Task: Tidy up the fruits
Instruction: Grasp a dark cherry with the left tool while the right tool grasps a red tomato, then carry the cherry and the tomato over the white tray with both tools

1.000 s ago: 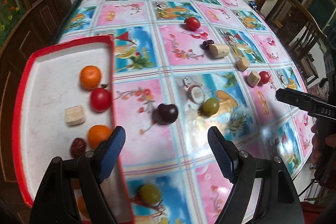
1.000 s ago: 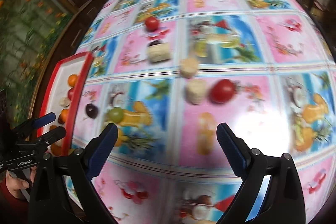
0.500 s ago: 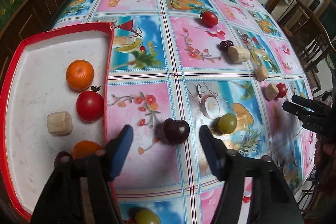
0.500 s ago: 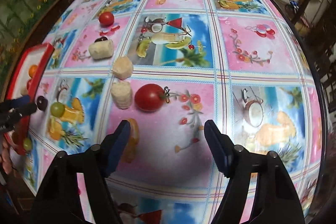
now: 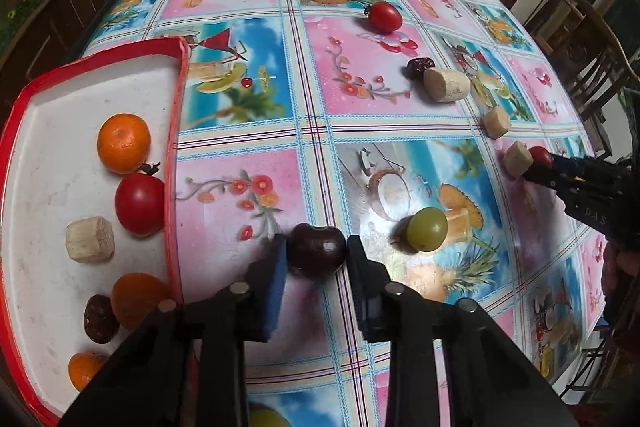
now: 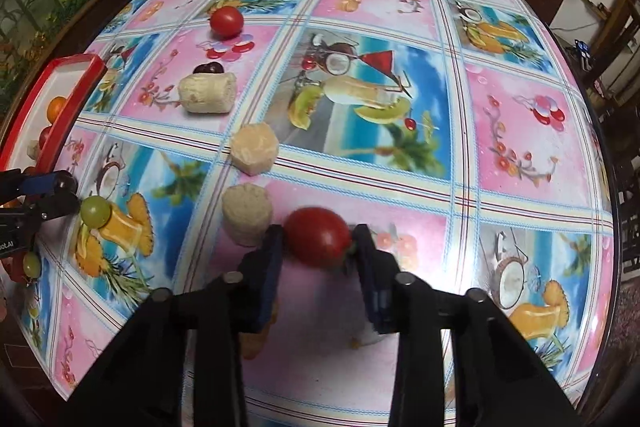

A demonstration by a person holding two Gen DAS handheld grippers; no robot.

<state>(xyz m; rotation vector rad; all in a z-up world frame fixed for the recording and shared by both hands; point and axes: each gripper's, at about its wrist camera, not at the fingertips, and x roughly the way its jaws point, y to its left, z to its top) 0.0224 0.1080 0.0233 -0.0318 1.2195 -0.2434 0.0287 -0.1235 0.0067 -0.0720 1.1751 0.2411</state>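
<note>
The left gripper (image 5: 317, 251) is clenched on a dark cherry (image 5: 317, 250) that sits on the tablecloth (image 5: 360, 75) just right of the red-rimmed tray (image 5: 173, 163). The right gripper (image 6: 318, 242) is clamped on a red tomato (image 6: 318, 237), also down on the cloth, right beside a pale banana chunk (image 6: 246, 214).

Counting from the left wrist camera: the tray holds three oranges, the biggest (image 5: 124, 143) at the far end, plus one tomato (image 5: 140, 203), one banana chunk (image 5: 89, 239) and one dark date (image 5: 100, 318). Out on the cloth there are two green grapes, one (image 5: 427, 229) near the cherry and one half cut off at the bottom edge, a loose tomato (image 5: 385, 17) at the far side, a second date (image 5: 420, 65) touching a long banana piece (image 5: 446, 84), and two smaller chunks.

Only the left camera shows the whole of the tray's contents; the right camera catches just a corner of it. Only the right camera shows the gripped tomato plainly; from the left it is a red sliver behind the other tool.
</note>
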